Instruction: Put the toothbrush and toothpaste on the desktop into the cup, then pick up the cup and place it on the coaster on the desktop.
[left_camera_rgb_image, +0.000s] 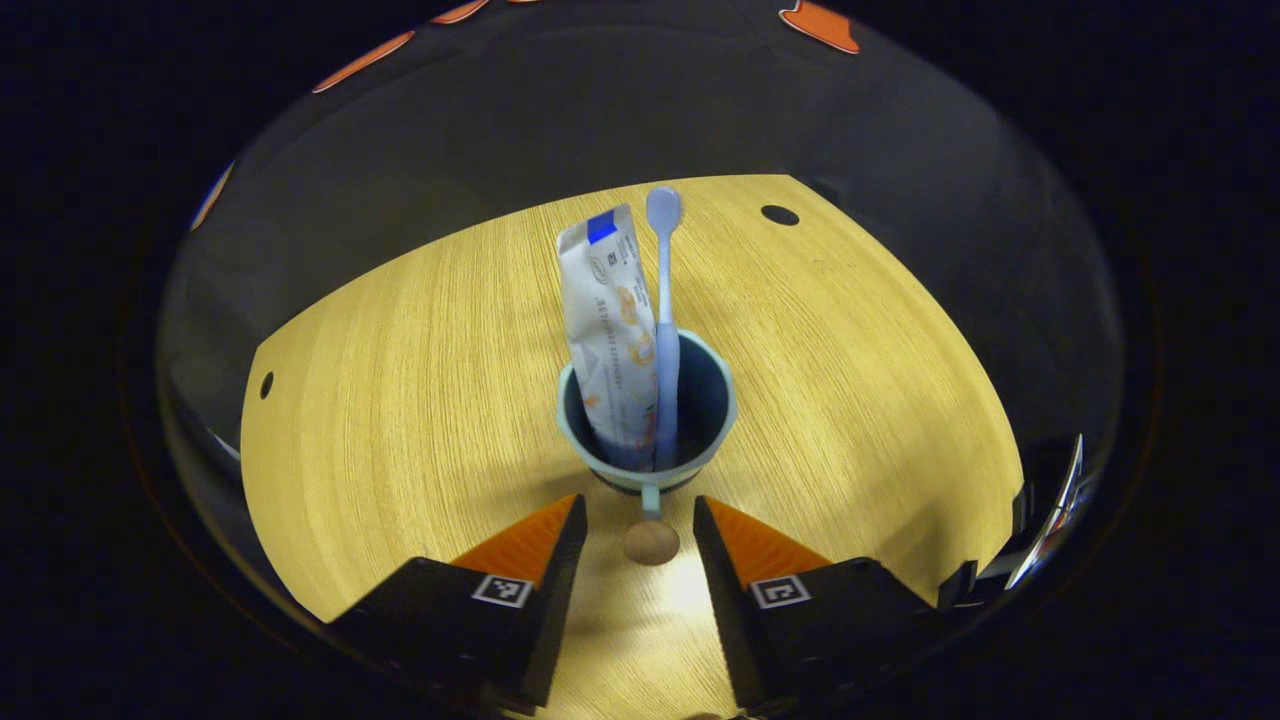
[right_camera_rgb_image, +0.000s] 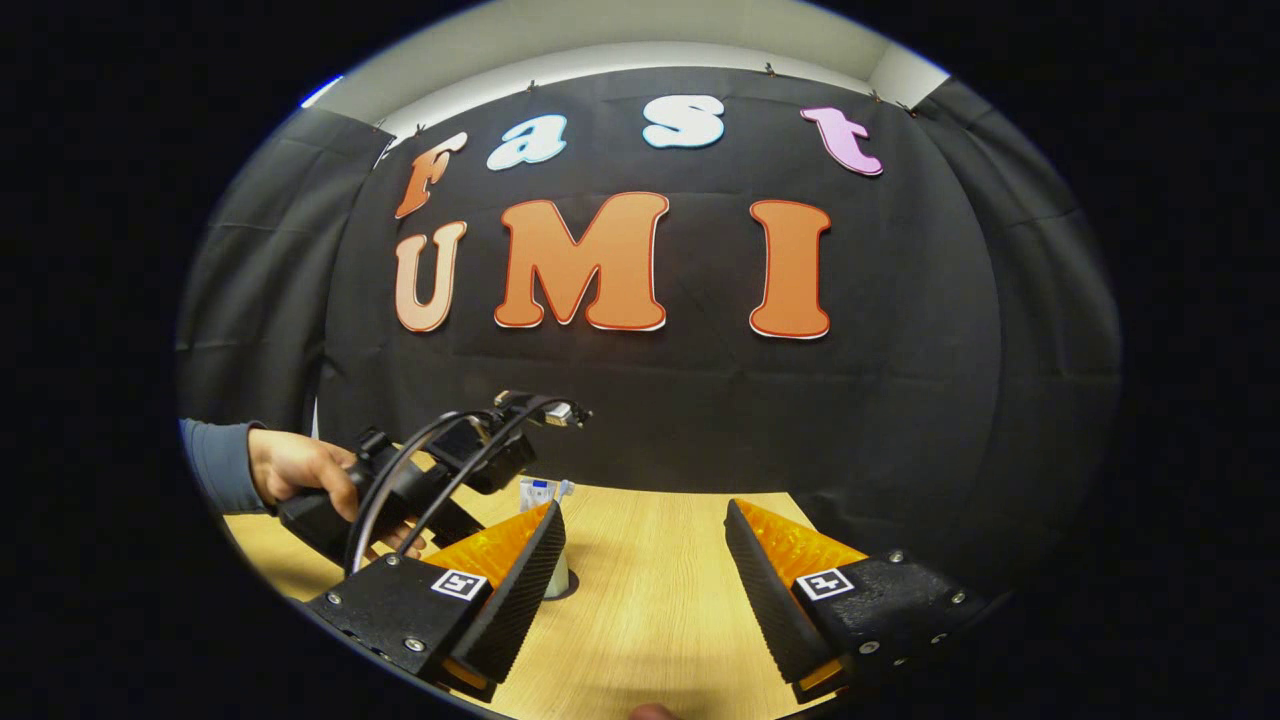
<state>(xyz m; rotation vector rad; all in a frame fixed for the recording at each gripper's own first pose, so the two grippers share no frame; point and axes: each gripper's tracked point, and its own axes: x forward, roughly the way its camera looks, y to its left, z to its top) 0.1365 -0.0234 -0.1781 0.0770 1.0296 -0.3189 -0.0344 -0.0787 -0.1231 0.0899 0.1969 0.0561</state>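
A pale blue cup (left_camera_rgb_image: 700, 455) stands on the wooden desktop (left_camera_rgb_image: 400, 400) with a white toothpaste tube (left_camera_rgb_image: 608, 330) and a light blue toothbrush (left_camera_rgb_image: 664, 300) upright inside it. Its handle ends in a round wooden knob (left_camera_rgb_image: 651, 543) that points at my left gripper (left_camera_rgb_image: 640, 515). That gripper is open, its fingers either side of the knob without touching it. A dark rim shows under the cup's base; I cannot tell if it is the coaster. My right gripper (right_camera_rgb_image: 645, 520) is open and holds nothing. Its left finger hides most of the cup (right_camera_rgb_image: 560, 578), with the tube's top (right_camera_rgb_image: 540, 492) above.
In the right gripper view a hand (right_camera_rgb_image: 295, 468) in a blue sleeve holds the left gripper's body (right_camera_rgb_image: 430, 475) at the left, above the desktop (right_camera_rgb_image: 650, 600). Small dark holes (left_camera_rgb_image: 779, 214) mark the table near its far edge. Black cloth hangs behind the table.
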